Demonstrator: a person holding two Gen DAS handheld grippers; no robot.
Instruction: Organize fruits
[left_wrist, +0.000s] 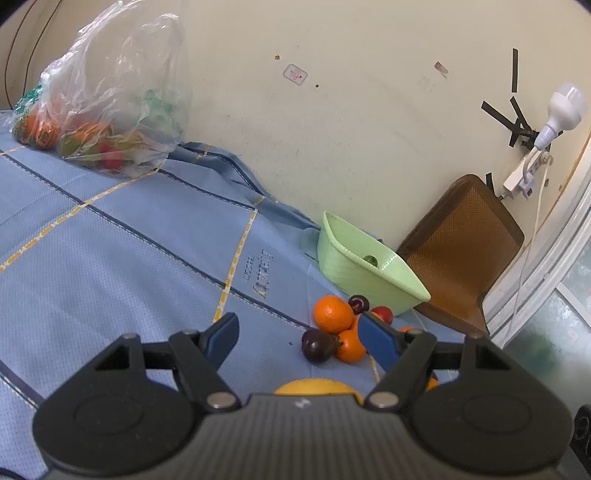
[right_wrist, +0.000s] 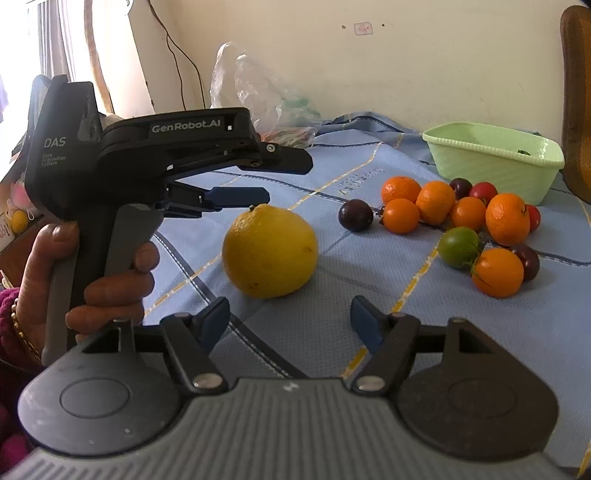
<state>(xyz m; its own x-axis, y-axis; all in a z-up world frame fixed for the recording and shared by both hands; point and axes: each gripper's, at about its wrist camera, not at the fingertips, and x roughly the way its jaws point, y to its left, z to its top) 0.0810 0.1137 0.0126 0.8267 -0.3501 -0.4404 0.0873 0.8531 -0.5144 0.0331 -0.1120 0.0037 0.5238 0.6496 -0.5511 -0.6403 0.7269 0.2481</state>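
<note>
Both grippers empty, jaws apart: left gripper (left_wrist: 297, 332) hangs above the big yellow citrus (right_wrist: 270, 251), right gripper (right_wrist: 289, 321) aimed at it from just in front, likely lining up a pick. Loose oranges (right_wrist: 436, 202), plums and tomatoes piled on blue cloth (right_wrist: 325, 314) beside green basket (right_wrist: 491, 162), apparently their destination. Fruit bag (left_wrist: 110, 110) well apart

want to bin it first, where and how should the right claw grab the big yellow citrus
Grip the big yellow citrus across its widest middle, coming in level from the near side with the open right claw. It is round, stands alone on the cloth, and both flanks look clear.
</note>
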